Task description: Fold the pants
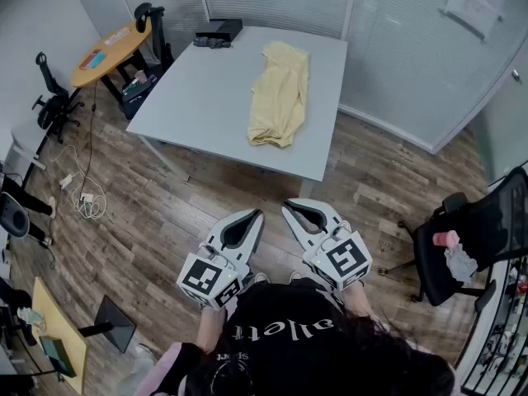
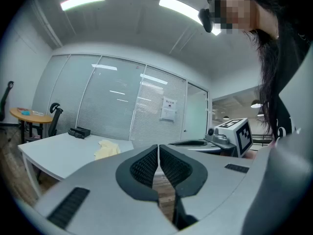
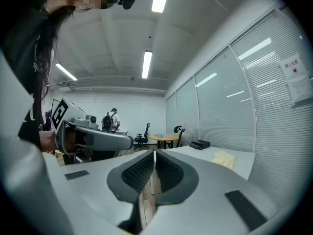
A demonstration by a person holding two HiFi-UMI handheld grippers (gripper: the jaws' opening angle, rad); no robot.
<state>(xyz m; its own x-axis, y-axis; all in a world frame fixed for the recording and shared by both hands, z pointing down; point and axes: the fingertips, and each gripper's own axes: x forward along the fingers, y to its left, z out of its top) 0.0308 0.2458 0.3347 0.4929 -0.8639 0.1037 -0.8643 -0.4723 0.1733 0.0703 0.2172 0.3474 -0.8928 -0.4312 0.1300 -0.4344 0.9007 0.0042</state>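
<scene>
Pale yellow pants point(image 1: 280, 94) lie crumpled on the grey table point(image 1: 206, 97), toward its right side. In the left gripper view the pants point(image 2: 106, 149) show far off on the table, and in the right gripper view the pants point(image 3: 224, 159) lie at the right. My left gripper point(image 1: 258, 214) and right gripper point(image 1: 286, 206) are held side by side over the wooden floor, well short of the table's near edge. Both are shut with nothing between their jaws. The left gripper point(image 2: 158, 147) and right gripper point(image 3: 154, 153) show their pads pressed together.
A black box point(image 1: 218, 32) sits at the table's far left corner. A round orange table point(image 1: 110, 52) and a black chair point(image 1: 51, 97) stand at the left. Another black chair point(image 1: 474, 238) stands at the right. Cables point(image 1: 82, 196) lie on the floor; glass partitions point(image 1: 412, 48) line the back.
</scene>
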